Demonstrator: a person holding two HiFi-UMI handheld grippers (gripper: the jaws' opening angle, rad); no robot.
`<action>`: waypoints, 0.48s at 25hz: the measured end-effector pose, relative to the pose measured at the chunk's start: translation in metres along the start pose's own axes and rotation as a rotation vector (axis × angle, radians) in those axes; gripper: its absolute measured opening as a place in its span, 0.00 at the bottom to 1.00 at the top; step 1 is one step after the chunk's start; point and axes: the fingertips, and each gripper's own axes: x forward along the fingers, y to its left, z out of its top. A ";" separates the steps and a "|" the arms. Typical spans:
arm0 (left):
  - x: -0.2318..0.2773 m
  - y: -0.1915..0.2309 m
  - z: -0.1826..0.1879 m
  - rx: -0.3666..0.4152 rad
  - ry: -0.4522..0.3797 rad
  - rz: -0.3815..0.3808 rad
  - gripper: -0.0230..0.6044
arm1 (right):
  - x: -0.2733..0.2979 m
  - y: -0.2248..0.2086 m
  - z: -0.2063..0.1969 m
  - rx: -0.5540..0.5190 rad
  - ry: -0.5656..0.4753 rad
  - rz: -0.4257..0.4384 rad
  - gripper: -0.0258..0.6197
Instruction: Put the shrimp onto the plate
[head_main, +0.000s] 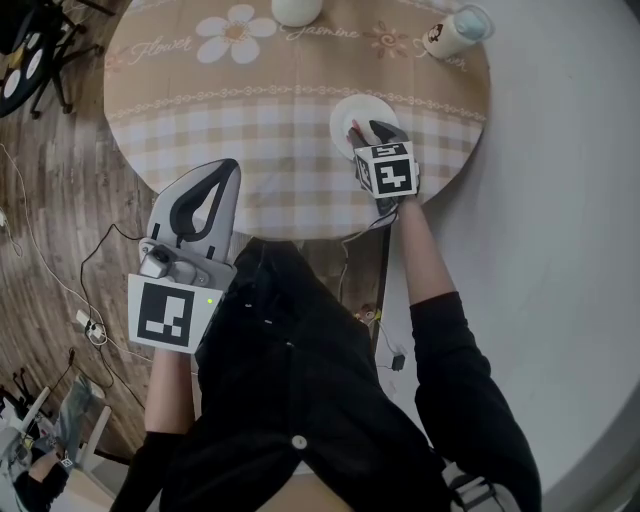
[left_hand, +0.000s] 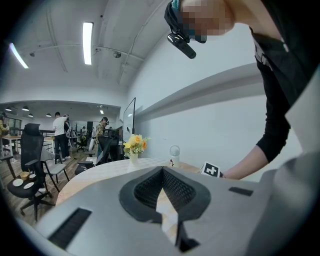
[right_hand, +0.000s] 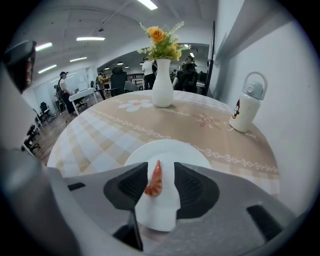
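At the lower left of the head view, the left gripper (head_main: 226, 168) reaches over the near edge of the table (head_main: 250, 140), its jaws closed together on nothing. Right of centre, the right gripper (head_main: 367, 132) holds its jaws wide over the white plate (right_hand: 172, 149). The shrimp (right_hand: 154, 180) lies on the plate between them, close to the left-hand pad.

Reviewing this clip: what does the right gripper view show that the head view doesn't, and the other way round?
Only the right gripper view: the right gripper's jaws standing apart with the shrimp between them, the orange and yellow flowers in the vase, and people in the office behind.
Only the head view: the left gripper with its jaws together, the marker cube on the right gripper, and the wood floor.
Both: the white plate, the shrimp, the bottle and the patterned tablecloth.
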 end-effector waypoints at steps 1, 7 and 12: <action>0.000 -0.001 0.001 0.002 -0.003 -0.003 0.04 | -0.003 -0.001 0.003 0.009 -0.016 -0.008 0.27; 0.002 -0.008 0.005 0.010 -0.015 -0.024 0.04 | -0.031 -0.019 0.020 0.029 -0.134 -0.134 0.06; 0.005 -0.016 0.010 0.019 -0.032 -0.055 0.04 | -0.058 -0.017 0.033 0.079 -0.248 -0.145 0.04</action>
